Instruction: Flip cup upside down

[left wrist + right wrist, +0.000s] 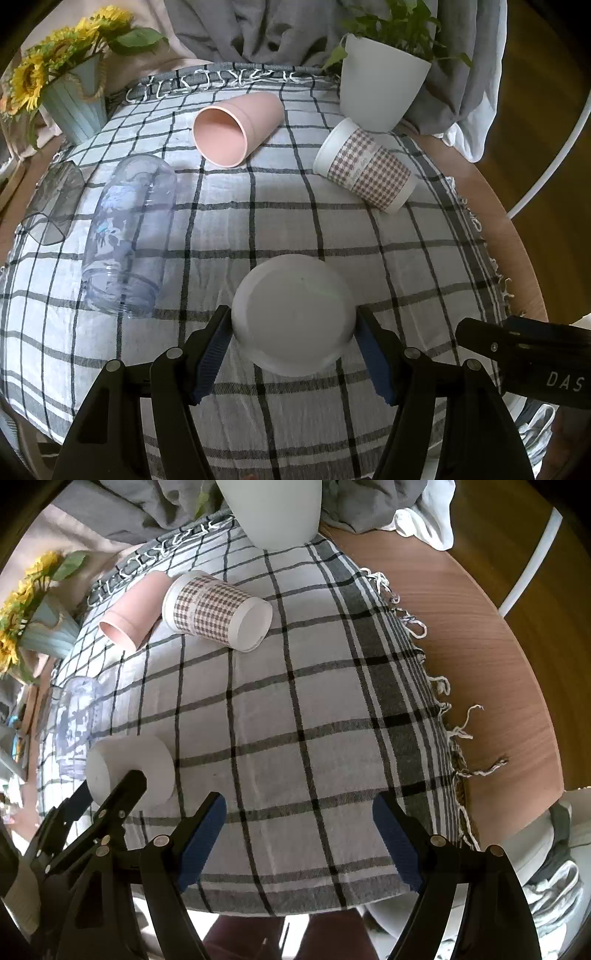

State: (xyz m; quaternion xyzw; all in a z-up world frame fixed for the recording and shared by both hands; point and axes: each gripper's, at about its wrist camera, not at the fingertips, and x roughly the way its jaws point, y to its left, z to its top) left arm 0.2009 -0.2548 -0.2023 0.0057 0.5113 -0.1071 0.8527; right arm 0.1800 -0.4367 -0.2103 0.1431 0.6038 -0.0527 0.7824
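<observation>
A home, checked tablecloth (295,229) on a wooden table (480,657); sunflower vase (74,107), potted plant (380,85), rumpled bedding (258,33)

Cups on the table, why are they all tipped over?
Three lie on their sides on the checked cloth: the pink cup, the checkered paper cup and the clear bottle. Nothing looks spilled. The left gripper holds a white cup.

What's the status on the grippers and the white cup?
Left gripper shut on white cup, base toward camera. Right gripper open, empty, over checked cloth. Pink cup, houndstooth paper cup, clear bottle lying clear.
</observation>
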